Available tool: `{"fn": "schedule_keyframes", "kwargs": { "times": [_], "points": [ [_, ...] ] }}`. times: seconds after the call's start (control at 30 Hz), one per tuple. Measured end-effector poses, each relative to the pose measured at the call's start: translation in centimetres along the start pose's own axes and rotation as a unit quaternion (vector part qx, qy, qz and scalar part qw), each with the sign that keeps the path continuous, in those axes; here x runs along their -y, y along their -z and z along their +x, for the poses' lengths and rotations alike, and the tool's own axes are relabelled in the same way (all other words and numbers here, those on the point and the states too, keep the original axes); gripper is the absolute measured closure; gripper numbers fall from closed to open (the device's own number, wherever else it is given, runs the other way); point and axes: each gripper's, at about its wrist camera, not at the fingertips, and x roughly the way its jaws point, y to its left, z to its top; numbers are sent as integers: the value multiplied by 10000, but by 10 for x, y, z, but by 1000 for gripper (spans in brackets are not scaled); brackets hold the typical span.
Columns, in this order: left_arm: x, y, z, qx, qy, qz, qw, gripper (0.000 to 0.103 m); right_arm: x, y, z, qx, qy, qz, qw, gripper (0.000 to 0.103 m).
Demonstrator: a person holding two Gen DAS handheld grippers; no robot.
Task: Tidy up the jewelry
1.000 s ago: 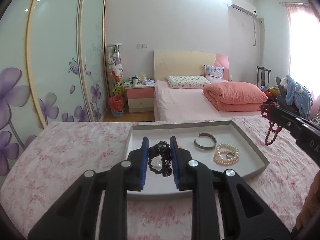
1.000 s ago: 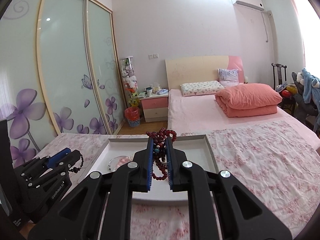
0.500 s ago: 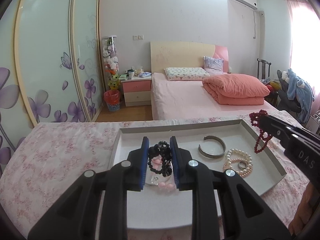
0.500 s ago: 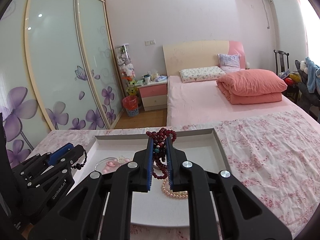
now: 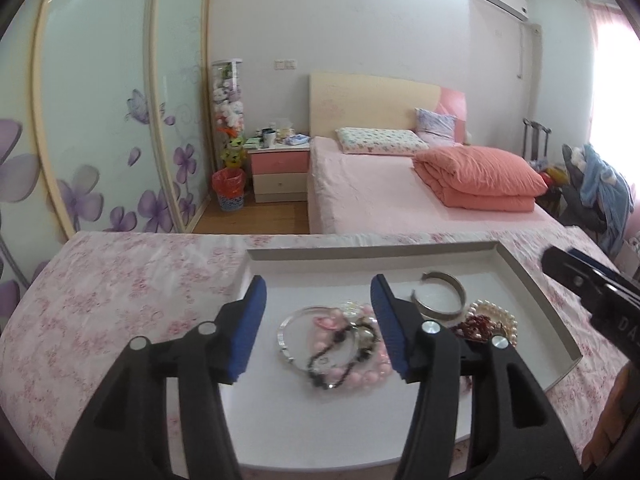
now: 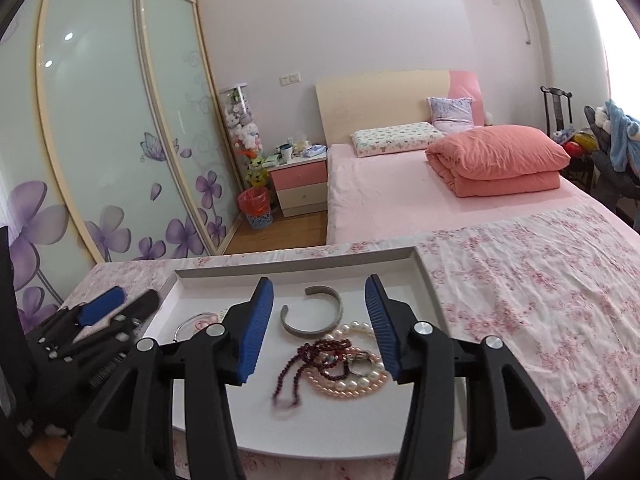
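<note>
A grey tray (image 5: 516, 272) (image 6: 424, 276) lies on the floral cloth. My left gripper (image 5: 318, 320) is open above it; a black bead bracelet (image 5: 340, 350) lies below on a pink bead strand (image 5: 360, 378) and a clear bangle (image 5: 286, 334). My right gripper (image 6: 320, 324) is open above a dark red bead strand (image 6: 308, 360), which lies on a pearl strand (image 6: 352, 382) with a ring (image 6: 360, 366). A silver cuff (image 6: 312, 320) (image 5: 440, 296) lies beyond. The red strand (image 5: 478, 326) and pearls (image 5: 496, 314) also show in the left wrist view.
The tray sits on a table with a pink floral cloth (image 6: 540, 300). Behind it stands a bed (image 5: 400, 196) with a folded orange quilt (image 5: 476, 178), a nightstand (image 5: 280, 172) and sliding wardrobe doors (image 5: 100, 128). A chair with clothes (image 5: 600, 196) stands at the right.
Both grippers opened. The left let the black bracelet fall onto the pink strand; the right let the dark red strand fall onto the pearls. Both moved in over the tray.
</note>
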Motion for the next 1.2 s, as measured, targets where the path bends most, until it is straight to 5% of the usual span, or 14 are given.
{"fn": "schedule_keyframes", "kwargs": {
  "times": [0.37,0.57,0.73,0.83,1.2],
  "points": [
    [-28,2,-62,257,-159,-180,9994,43,-7,4,-45,86,-88,98,9999,54],
    [-38,23,-112,388,-131,-132,9991,28,-17,19,-84,83,-35,-19,10000,39],
    [-42,42,-144,416,-70,-96,9991,8,-27,33,-112,193,-72,-197,9996,12],
    [-42,52,-162,501,-88,-48,9987,4,-30,39,-127,311,-75,-267,9991,3],
    [-36,78,-209,994,-218,50,9948,4,-32,56,-164,676,-21,-321,9972,2]
  ]
}}
